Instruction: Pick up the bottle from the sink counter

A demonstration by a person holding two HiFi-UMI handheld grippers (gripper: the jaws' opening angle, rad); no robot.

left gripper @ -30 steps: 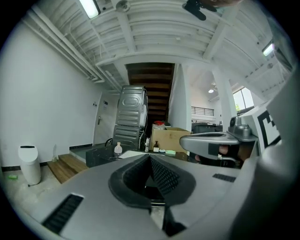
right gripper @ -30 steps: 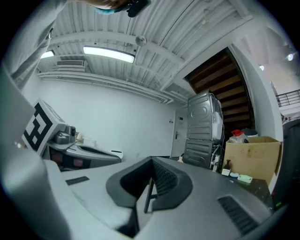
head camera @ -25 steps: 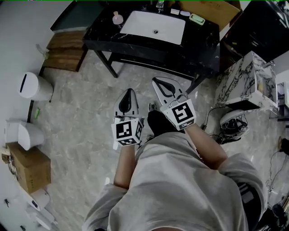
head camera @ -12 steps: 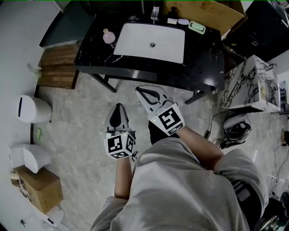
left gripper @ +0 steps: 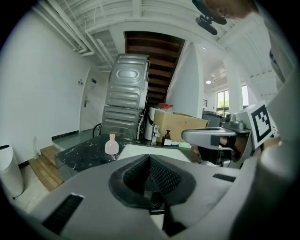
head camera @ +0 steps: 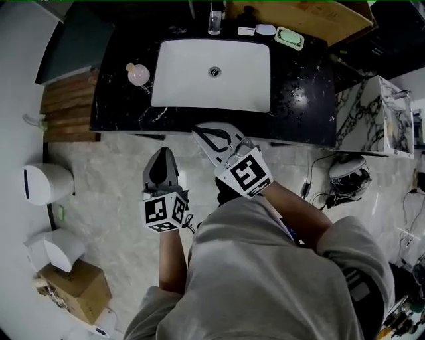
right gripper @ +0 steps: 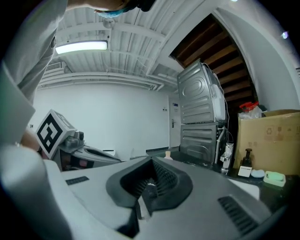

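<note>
The small pink bottle (head camera: 138, 74) stood untouched on the black table (head camera: 113, 99), just left of the white sink (head camera: 246, 86). Both grippers hung out in front of the table, apart from the bottle. The left gripper (head camera: 161, 156) and the right gripper (head camera: 201, 133) each had their jaws pressed together, holding nothing.

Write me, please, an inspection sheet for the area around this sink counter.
Surface: black marble counter with a white basin.
Job's things: pink bottle upright, left of the basin, untouched.
Clutter: faucet, dark pump bottle and green soap dish along the back edge.
Grippers: left gripper and right gripper both shut, empty, in front of the counter.
Cables: cables on the floor, right side.
Surroundings: cardboard box, white bins, wooden steps.
</note>
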